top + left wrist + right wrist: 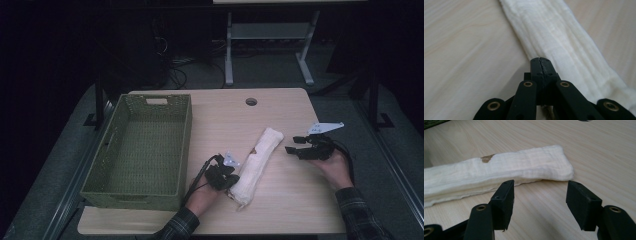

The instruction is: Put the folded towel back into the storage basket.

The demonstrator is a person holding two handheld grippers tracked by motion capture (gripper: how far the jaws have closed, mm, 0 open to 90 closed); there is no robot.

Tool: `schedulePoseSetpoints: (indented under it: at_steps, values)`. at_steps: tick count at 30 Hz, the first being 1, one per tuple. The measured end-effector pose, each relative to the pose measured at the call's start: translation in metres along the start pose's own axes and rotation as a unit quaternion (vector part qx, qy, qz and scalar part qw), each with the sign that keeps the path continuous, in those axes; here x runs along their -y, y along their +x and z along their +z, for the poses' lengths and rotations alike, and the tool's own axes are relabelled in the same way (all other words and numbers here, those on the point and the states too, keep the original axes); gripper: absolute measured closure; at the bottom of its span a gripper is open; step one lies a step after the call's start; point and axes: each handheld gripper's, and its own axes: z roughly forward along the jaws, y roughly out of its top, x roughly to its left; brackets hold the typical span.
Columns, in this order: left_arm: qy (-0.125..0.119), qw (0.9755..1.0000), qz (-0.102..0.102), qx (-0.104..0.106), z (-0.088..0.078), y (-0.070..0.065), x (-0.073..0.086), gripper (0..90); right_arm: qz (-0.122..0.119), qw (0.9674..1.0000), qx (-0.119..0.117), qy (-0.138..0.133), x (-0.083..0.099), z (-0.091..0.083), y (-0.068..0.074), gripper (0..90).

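Note:
A long folded white towel (257,162) lies at an angle on the wooden table, with a small brown stain (487,158) on top. My left gripper (233,181) is at the towel's near end. In the left gripper view its jaws (540,62) are pressed together on the towel's (564,37) left edge, and a bit of cloth shows under them. My right gripper (294,144) hovers just right of the towel's far end, pointing left at it. In the right gripper view the gripper (540,192) is open and holds nothing, with the towel (499,170) just beyond the tips.
An empty green woven basket (186,145) stands at the table's left, close to my left hand. A round cable hole (251,101) is near the far edge. Bare tabletop lies to the right and in front of the towel. Dark floor and desk legs lie beyond.

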Motion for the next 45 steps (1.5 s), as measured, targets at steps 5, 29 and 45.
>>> schedulePoseSetpoints:
  at_steps: [5, 29, 45]
  values:
    - [0.005, 0.9989, 0.036, 0.029, 0.004, -0.02, -0.002, 89.5, 0.001, 1.0, -0.001, -0.001, 0.0, 0.0, 0.0, 37.4]
    - [-0.055, 0.986, 0.135, 0.081, 0.008, -0.051, -0.035, 42.9, -0.017, 0.9998, -0.009, 0.007, -0.001, 0.005, 0.005, 35.7]
    - [-0.013, 0.9771, 0.178, 0.116, 0.053, -0.046, -0.056, 19.5, -0.011, 0.9998, -0.01, 0.015, 0.0, 0.005, 0.007, 35.7]
